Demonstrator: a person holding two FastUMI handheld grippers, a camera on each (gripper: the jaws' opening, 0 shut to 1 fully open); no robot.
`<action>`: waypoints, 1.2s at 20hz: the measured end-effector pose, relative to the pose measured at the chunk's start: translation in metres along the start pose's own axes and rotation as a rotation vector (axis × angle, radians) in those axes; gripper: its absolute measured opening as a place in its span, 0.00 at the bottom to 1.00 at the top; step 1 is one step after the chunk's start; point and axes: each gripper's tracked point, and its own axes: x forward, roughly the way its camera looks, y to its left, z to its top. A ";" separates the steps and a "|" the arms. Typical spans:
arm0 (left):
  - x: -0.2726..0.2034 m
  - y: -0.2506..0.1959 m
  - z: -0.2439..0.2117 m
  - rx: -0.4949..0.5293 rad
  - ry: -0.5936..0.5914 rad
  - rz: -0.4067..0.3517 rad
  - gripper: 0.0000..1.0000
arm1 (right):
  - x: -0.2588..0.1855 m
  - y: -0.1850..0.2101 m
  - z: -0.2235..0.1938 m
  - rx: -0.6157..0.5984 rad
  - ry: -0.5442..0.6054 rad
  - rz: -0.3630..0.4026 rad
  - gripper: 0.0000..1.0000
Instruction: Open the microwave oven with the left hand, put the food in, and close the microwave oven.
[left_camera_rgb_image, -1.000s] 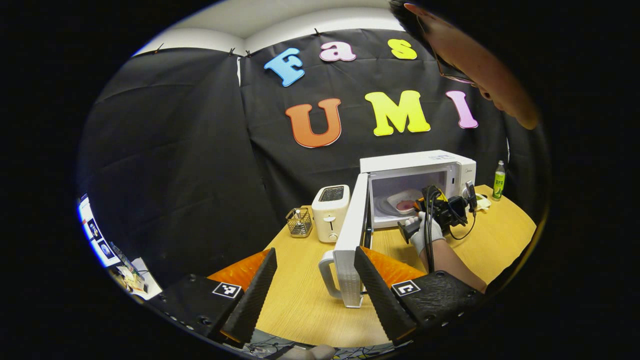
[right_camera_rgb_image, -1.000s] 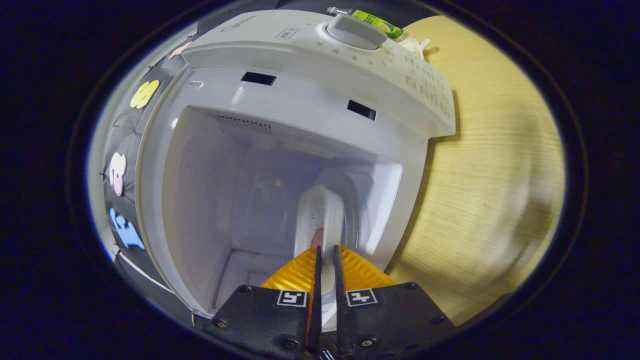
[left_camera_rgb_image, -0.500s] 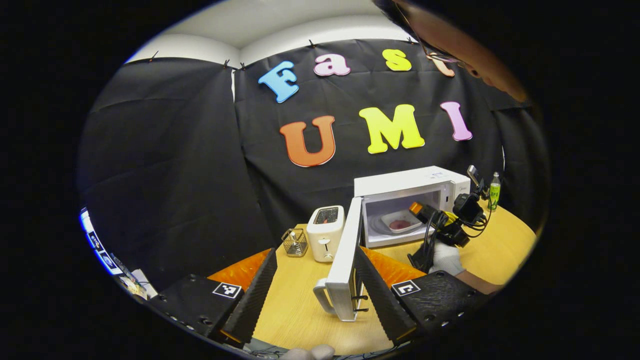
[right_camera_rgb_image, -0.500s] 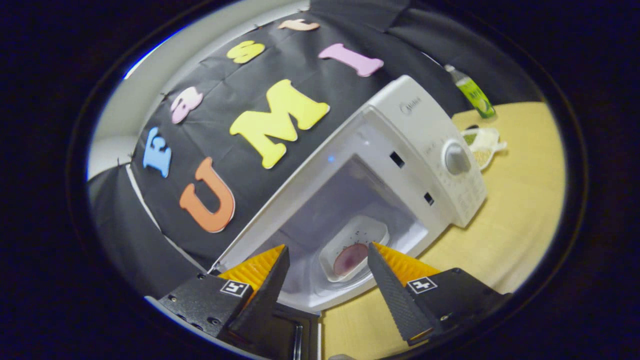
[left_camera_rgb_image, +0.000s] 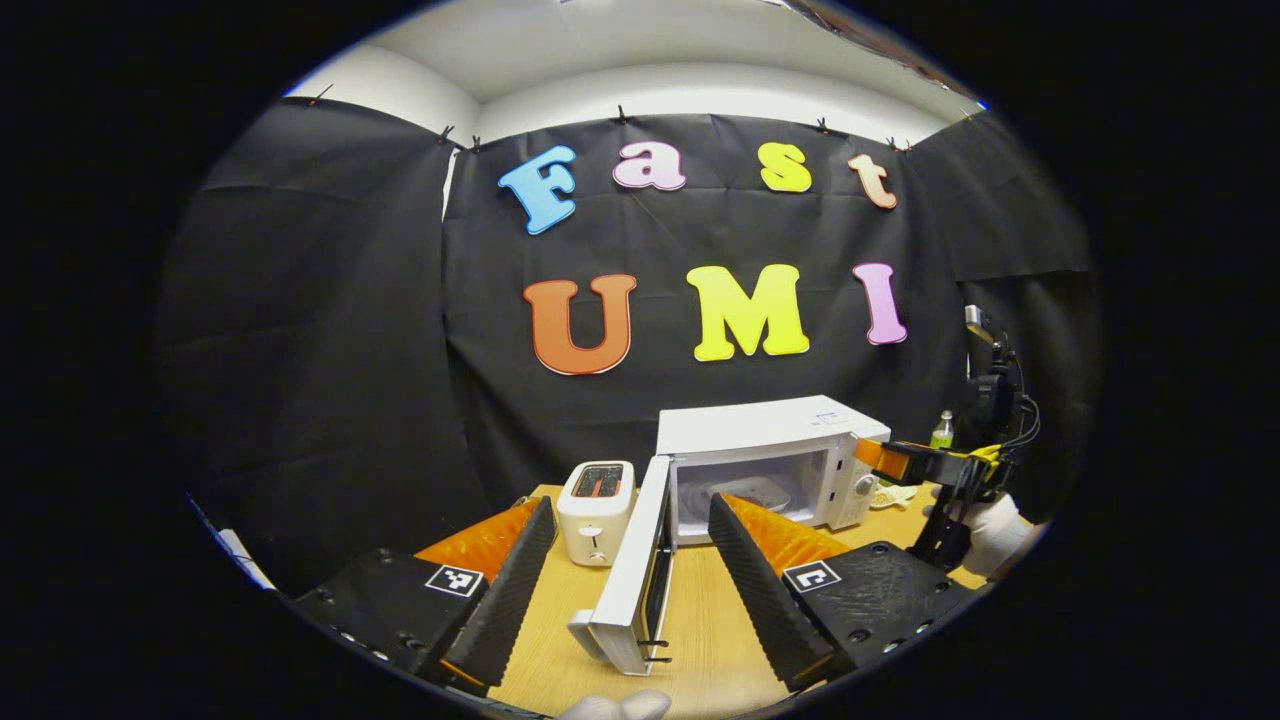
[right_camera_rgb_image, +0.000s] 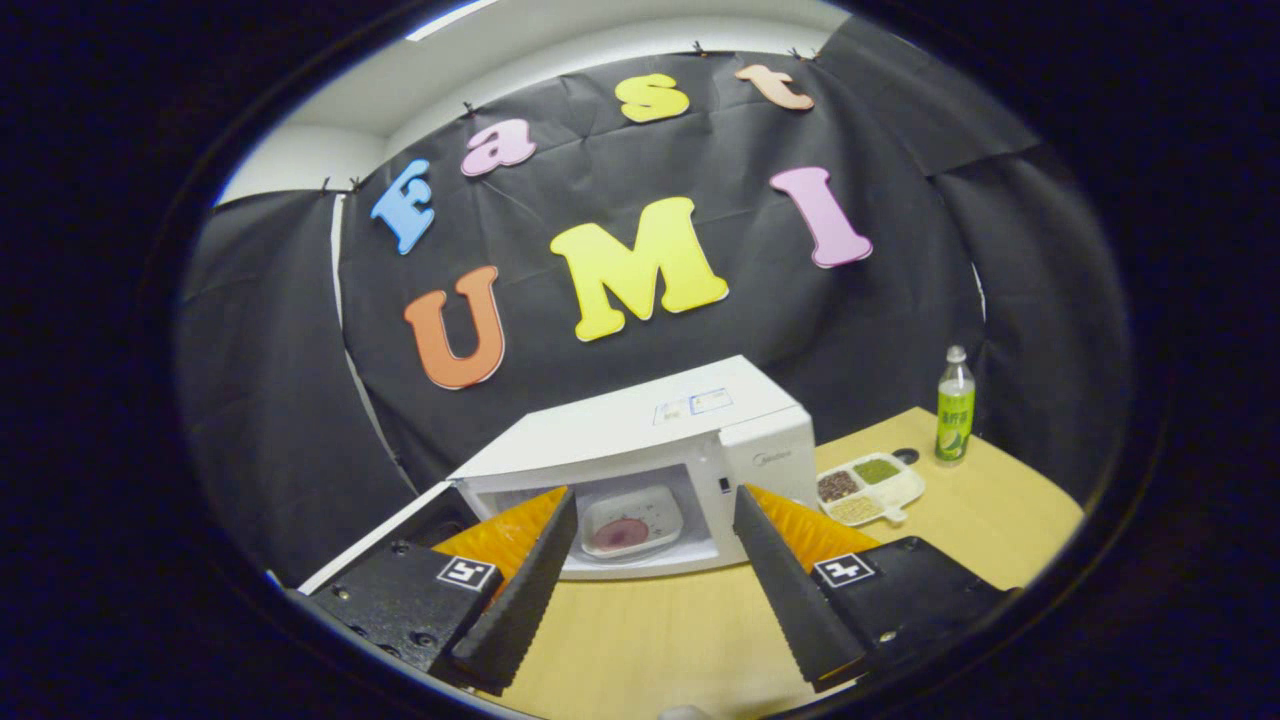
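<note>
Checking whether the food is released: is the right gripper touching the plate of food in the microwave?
Apart. In the right gripper view the right gripper stands open, pulled back over the table, while the plate of food lies inside the microwave.

microwave oven (right_camera_rgb_image: 640, 430): white, upright on the bench, cavity exposed
door (left_camera_rgb_image: 630, 570): white, swung wide open
food (right_camera_rgb_image: 622, 532): reddish, on a white plate inside the cavity
</note>
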 end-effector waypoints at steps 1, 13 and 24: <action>0.002 -0.001 0.004 -0.005 -0.005 -0.012 0.93 | -0.012 -0.013 0.009 -0.015 0.001 -0.021 1.00; 0.028 0.043 0.011 -0.053 -0.059 0.044 0.88 | -0.117 -0.114 0.067 -0.200 0.035 -0.173 0.91; 0.028 0.059 -0.029 -0.027 -0.031 0.009 0.28 | -0.141 -0.099 0.062 -0.207 0.082 -0.142 0.92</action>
